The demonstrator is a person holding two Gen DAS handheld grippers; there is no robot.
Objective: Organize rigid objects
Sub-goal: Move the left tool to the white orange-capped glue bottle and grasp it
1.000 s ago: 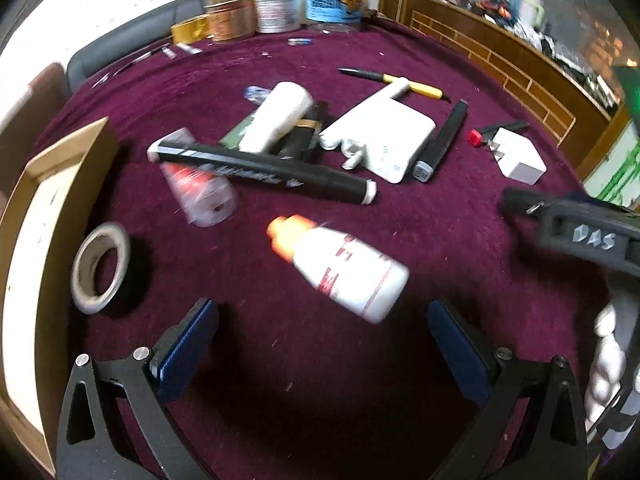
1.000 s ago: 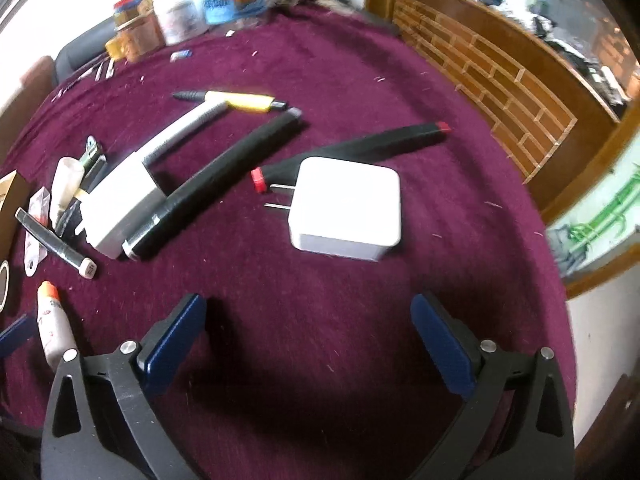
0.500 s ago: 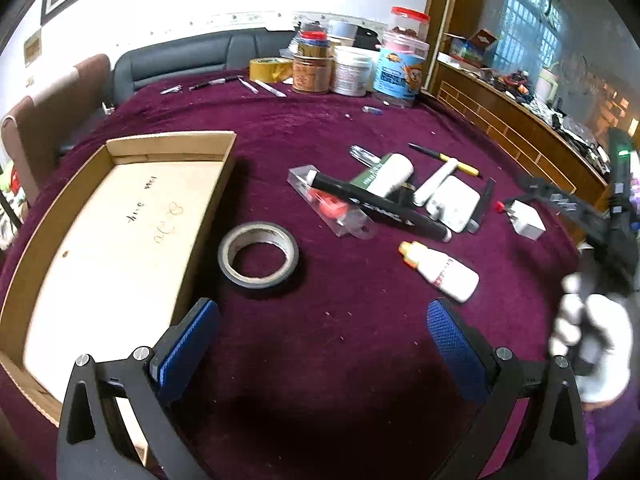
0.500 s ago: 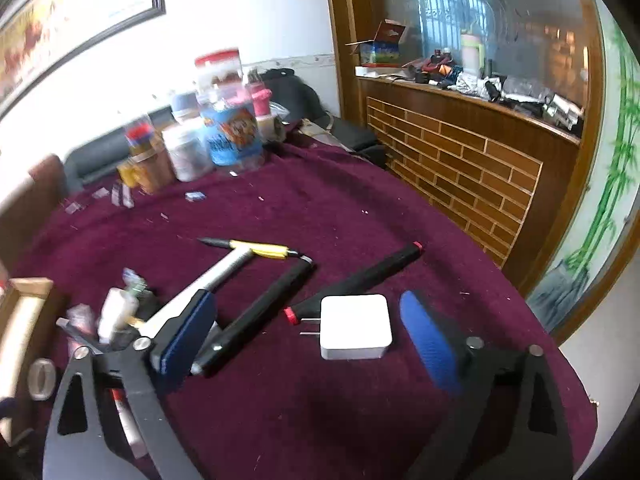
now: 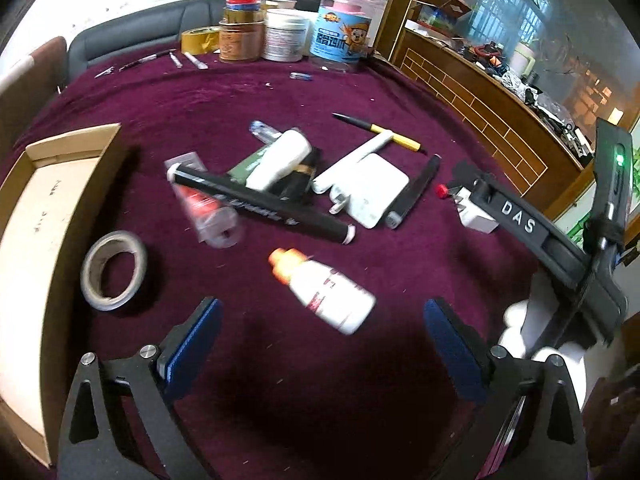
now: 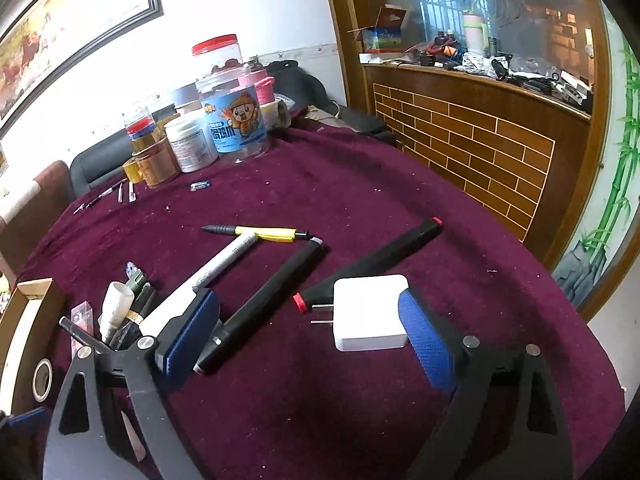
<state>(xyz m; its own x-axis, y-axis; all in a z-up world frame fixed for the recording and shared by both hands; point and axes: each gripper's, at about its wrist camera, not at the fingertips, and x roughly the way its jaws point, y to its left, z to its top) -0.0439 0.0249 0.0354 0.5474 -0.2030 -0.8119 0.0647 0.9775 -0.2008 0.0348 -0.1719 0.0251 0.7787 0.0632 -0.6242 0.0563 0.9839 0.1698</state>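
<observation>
Clearly the wide right tool (image 6: 308,336) straddles the charger (image 6: 370,312); closing off-centre could snag the marker (image 6: 368,260) touching it.

The left tool (image 5: 320,336) hangs wide and empty.

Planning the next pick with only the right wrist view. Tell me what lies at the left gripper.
Observer: A white bottle with an orange cap lies on its side on the cloth, right at the fingertips of the left gripper.
Operator: Report those jaws.
Observer: Wide open; neither pad touches the bottle.
Operator: Describe the drop-off.
Observer: The cardboard tray at the left holds nothing in the part that shows, and a tape roll lies flat beside its wall.
</observation>
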